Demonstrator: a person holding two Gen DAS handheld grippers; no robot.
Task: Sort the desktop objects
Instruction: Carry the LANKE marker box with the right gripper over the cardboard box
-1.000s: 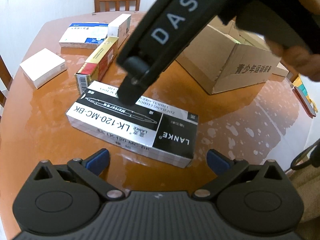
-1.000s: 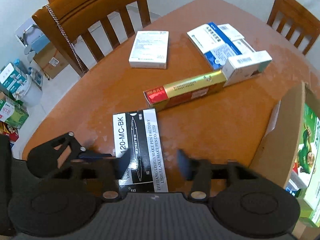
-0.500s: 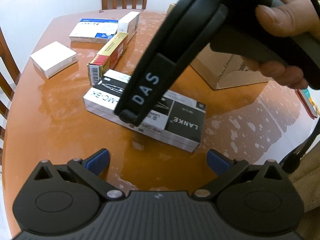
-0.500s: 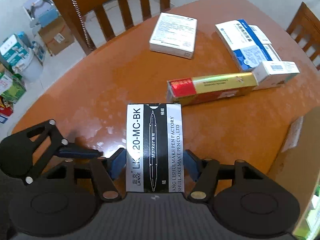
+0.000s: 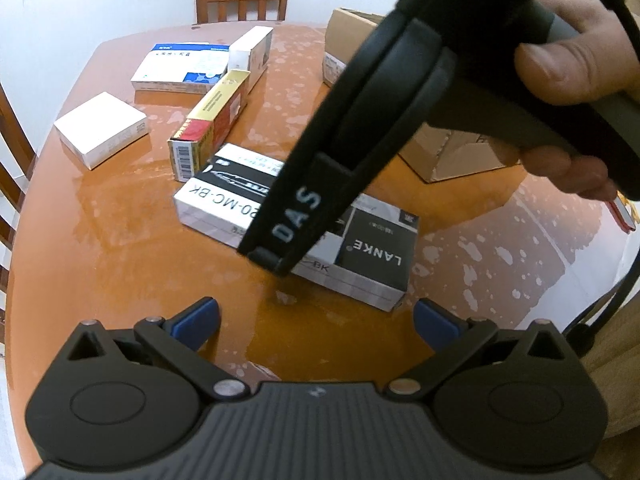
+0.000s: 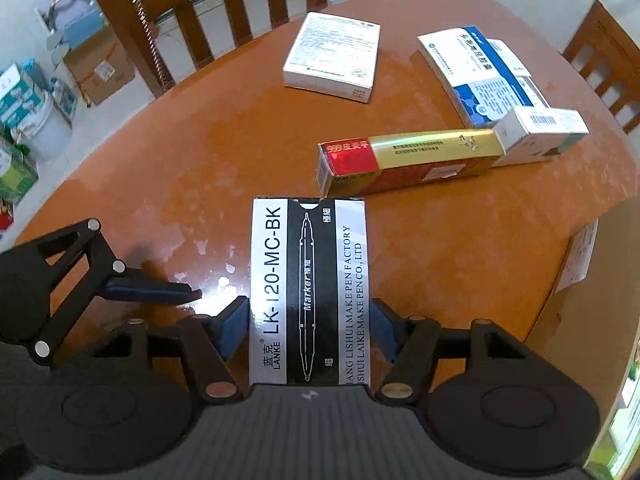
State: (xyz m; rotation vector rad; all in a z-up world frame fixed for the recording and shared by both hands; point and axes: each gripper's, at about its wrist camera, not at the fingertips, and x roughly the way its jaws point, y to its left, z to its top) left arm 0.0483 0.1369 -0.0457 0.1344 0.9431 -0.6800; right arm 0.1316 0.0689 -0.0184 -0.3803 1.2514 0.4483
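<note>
A black-and-white marker pen box (image 6: 308, 280) lies flat on the orange-brown table (image 6: 200, 160). My right gripper (image 6: 310, 328) points steeply down over it, and its blue pads (image 6: 234, 330) rest against the box's two long sides. In the left wrist view the same box (image 5: 376, 248) shows under the right gripper (image 5: 272, 260), held by a hand (image 5: 560, 80). My left gripper (image 5: 316, 320) hovers open just in front of the box with nothing between its fingers. It also shows at the left edge as the left gripper's finger (image 6: 152, 290).
An open cardboard box (image 5: 452, 152) stands to the right. Beyond the pen box lie a red-and-gold carton (image 6: 408, 156), a small white carton (image 6: 540, 128), a blue-and-white box (image 6: 476, 68) and a white box (image 6: 332, 56). Wooden chairs (image 6: 180, 20) ring the table.
My right gripper has come down over the marker pen box, and its jaws now sit against the box's sides. The left gripper has stayed open in place.
</note>
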